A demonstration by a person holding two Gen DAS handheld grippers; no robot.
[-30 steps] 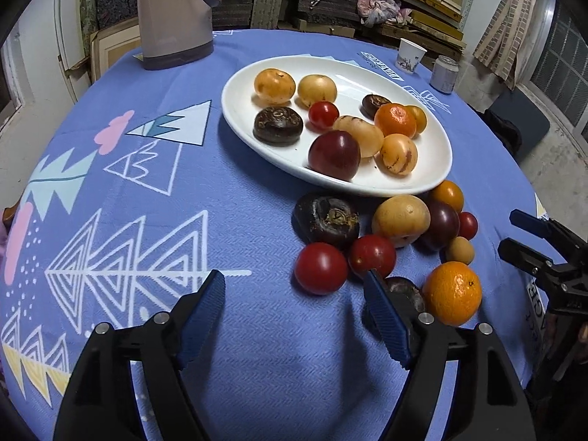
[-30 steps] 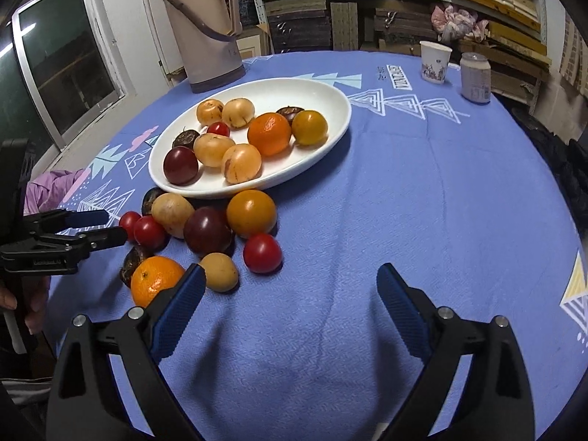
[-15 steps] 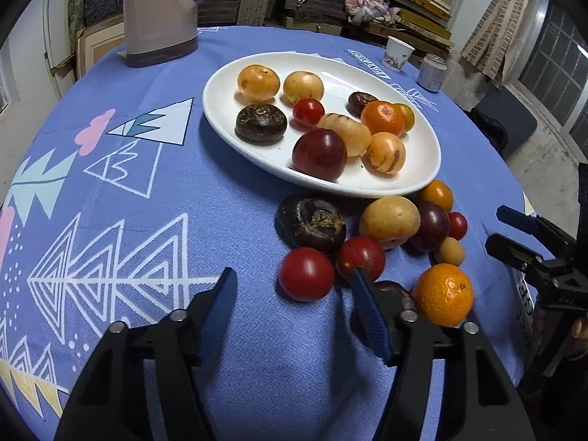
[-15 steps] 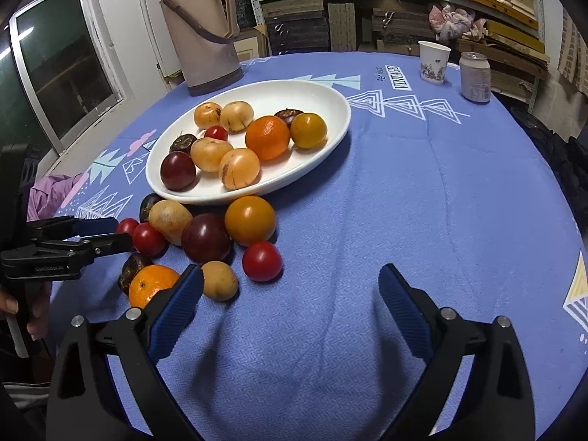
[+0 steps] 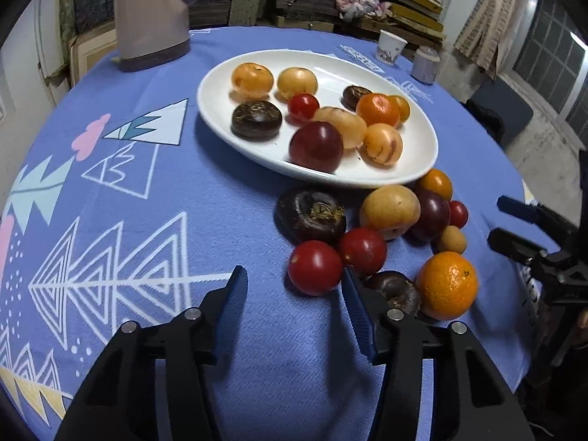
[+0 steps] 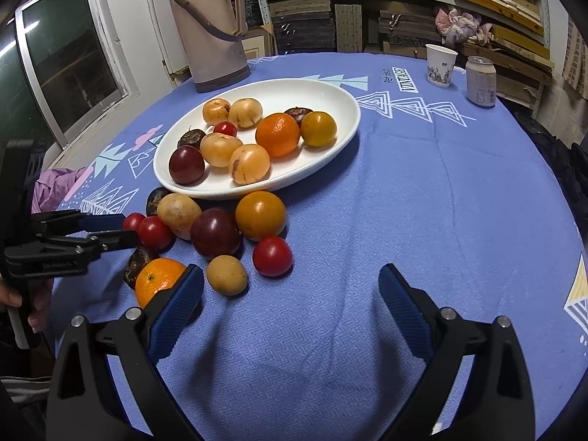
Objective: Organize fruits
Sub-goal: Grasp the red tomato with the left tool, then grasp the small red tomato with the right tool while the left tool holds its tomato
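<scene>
While my left tongs [image 5: 292, 286] have just been closing with nothing between them, they are still spread, just beside a red tomato [image 5: 315, 268]. My right tongs [image 6: 290, 294] are spread wide over the blue worktop [image 6: 422, 191]. Some fruits sit in the white plate [image 5: 415, 161]; others lie beside it.

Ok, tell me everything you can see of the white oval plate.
The white oval plate looks like glossy ceramic, shallow with a raised rim, sitting flat on the blue patterned tablecloth, in front of the beige thermos. It holds about ten fruits bunched together, leaving its far part bare: an orange, a dark red plum, a small red tomato, pale yellow and dark brown ones. More fruit lies loose against its near edge. Neither gripper touches it.
</scene>
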